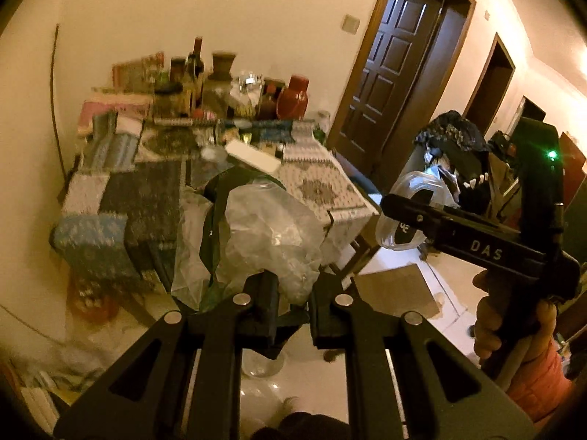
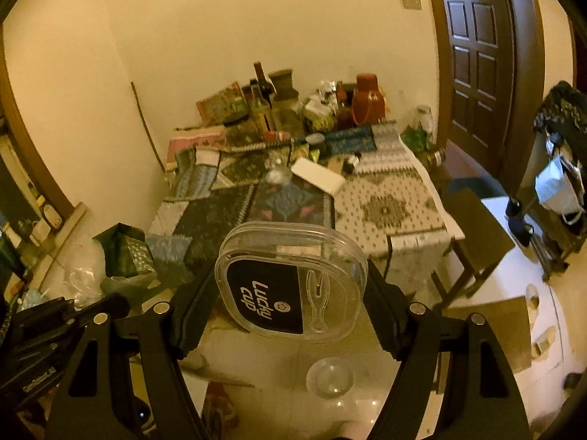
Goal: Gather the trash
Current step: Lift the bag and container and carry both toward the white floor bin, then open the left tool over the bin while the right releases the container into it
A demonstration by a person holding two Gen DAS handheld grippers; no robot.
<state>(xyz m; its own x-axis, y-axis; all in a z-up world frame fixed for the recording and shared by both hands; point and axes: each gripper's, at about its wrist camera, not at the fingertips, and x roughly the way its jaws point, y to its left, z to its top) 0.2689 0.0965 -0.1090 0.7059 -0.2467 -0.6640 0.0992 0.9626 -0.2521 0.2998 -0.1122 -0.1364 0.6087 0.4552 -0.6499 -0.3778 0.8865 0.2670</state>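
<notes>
Our left gripper pinches one crumpled clear plastic bag between near-closed jaws. Our right gripper clamps one clear "Lucky cup" lid across wide jaws. Only the right wrist view shows the lid's label; the patterned table lies beyond both.

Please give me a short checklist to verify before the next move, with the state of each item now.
1. Left gripper shut on the plastic bag: ok.
2. Right gripper shut on the clear container, pads on both its sides: ok.
3. Container lid closed: cannot tell.
4. Trash bin in view: not ok, none seen.
5. More trash on the table: cannot tell, it is cluttered.
6. Floor ahead free: not ok, a clear cup lies below.
</notes>
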